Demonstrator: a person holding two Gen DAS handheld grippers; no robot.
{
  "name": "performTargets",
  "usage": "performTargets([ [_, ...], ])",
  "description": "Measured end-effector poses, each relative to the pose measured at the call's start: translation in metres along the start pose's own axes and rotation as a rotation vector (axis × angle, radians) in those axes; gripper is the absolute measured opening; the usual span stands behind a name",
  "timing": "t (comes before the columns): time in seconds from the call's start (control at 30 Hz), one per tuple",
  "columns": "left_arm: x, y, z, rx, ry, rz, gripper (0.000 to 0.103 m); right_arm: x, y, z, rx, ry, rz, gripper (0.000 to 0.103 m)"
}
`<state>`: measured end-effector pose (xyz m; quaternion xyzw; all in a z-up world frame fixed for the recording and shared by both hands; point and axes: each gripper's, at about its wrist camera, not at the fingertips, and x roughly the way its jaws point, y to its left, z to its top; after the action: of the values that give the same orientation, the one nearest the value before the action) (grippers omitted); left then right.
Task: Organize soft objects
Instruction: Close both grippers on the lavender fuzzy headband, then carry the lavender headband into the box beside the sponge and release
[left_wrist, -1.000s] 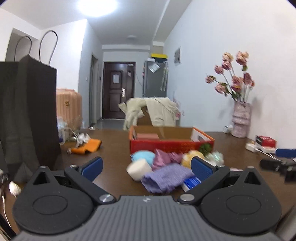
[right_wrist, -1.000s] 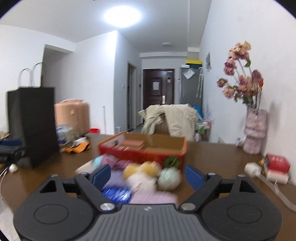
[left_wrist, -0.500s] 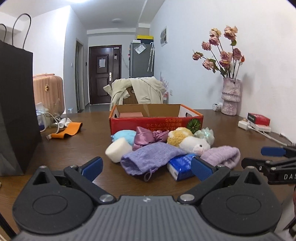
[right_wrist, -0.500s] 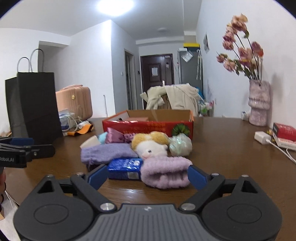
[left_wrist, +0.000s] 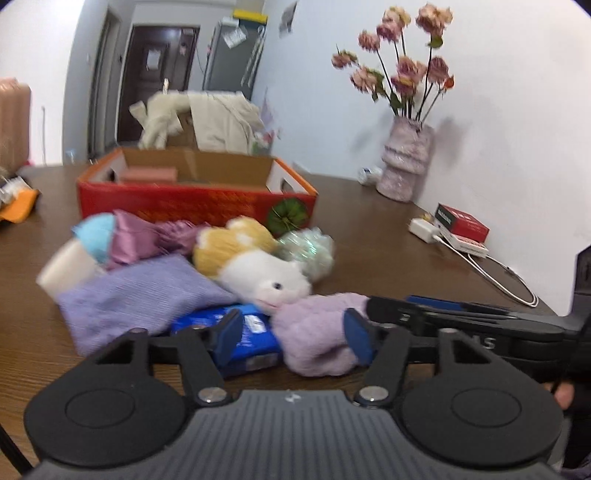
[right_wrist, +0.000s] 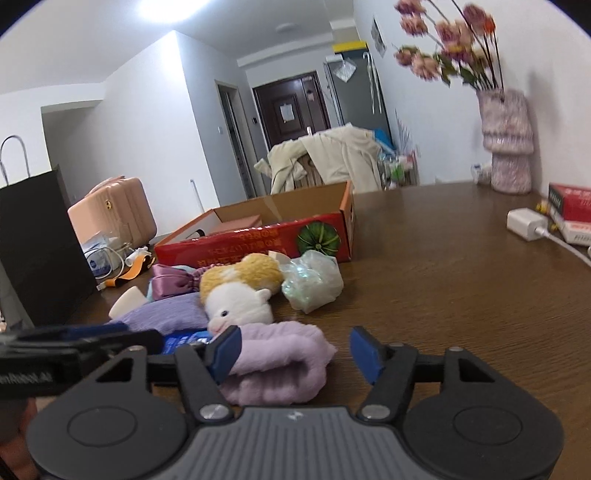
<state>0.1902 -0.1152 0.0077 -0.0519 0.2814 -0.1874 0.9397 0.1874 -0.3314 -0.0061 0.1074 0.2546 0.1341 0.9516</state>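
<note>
On the brown table (right_wrist: 443, 266), the red cardboard box (right_wrist: 258, 236) is seen at the far side, with the soft pile just near it. The fluffy lilac cloth (right_wrist: 280, 362) lies nearest. The jaws of the left gripper (left_wrist: 293, 338) and the right gripper (right_wrist: 295, 349) have just been closing; both stand apart around this cloth, not yet pressing. The blue packet (left_wrist: 255, 343) could be pinched too, since it touches the cloth. The black bag (right_wrist: 37, 243) is shown only in the right view.
</note>
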Motion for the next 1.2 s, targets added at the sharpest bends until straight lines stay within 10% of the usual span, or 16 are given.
performTargets([
  [0.23,0.032,-0.015,-0.007,-0.012,0.089,-0.033,0.031,0.033,-0.024,-0.002,0.049,0.121,0.058,0.028],
  [0.73,0.028,-0.016,0.004,-0.019,0.036,-0.091,0.014,0.033,-0.033,-0.008,0.069,0.123,0.084,0.015],
  [1.0,0.008,0.009,0.098,0.004,-0.111,-0.209,0.014,0.007,-0.013,0.059,0.035,-0.048,0.107,0.014],
  [1.2,0.072,0.044,0.210,0.034,-0.161,-0.176,0.014,0.063,0.005,0.154,-0.070,-0.149,0.104,0.014],
])
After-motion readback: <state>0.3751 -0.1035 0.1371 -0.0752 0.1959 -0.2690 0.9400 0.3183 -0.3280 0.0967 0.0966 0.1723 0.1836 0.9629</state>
